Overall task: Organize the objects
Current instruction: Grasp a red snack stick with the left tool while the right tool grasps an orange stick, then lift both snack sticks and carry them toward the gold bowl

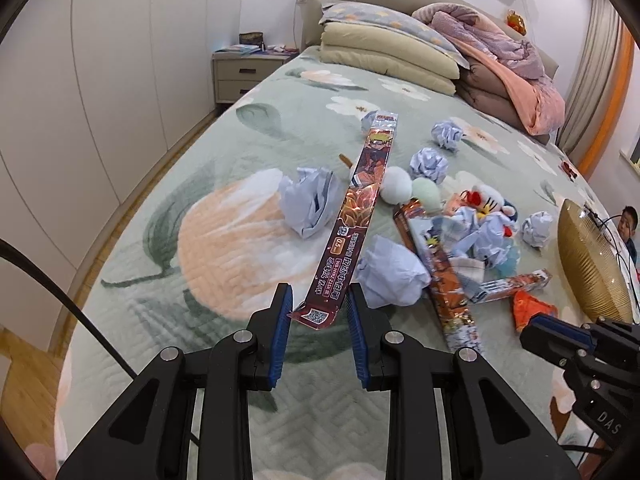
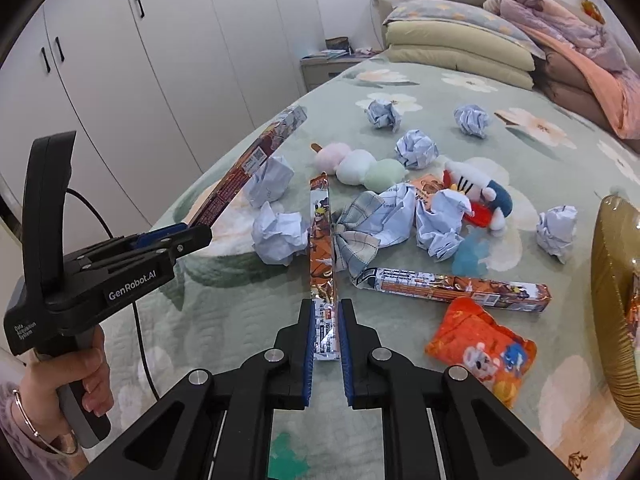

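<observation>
Green quilted bedspread (image 2: 224,320): covers the bed, printed with pale flowers, strewn with clutter.
Gold ribbed bowl (image 2: 612,320): at the right edge of the bed, tilted on its side in view.
Left gripper (image 1: 318,304): blue pads nearly closed around the near end of a long foil pencil box (image 1: 352,216); the box slants up off the bedspread, its far end raised.
Right gripper (image 2: 325,320): jaws closed tight on the near end of a second foil box (image 2: 320,240), which runs away toward the clutter.
Third foil box (image 2: 456,286): lying flat, just right of the right gripper.
Orange snack pouch (image 2: 480,344): beside the third box, nearer the camera.
Plush cat toy (image 2: 476,196): in the middle heap, among crumpled paper balls (image 2: 276,236).
Hand (image 2: 80,384): grips the left gripper's handle, bangle on the wrist.
</observation>
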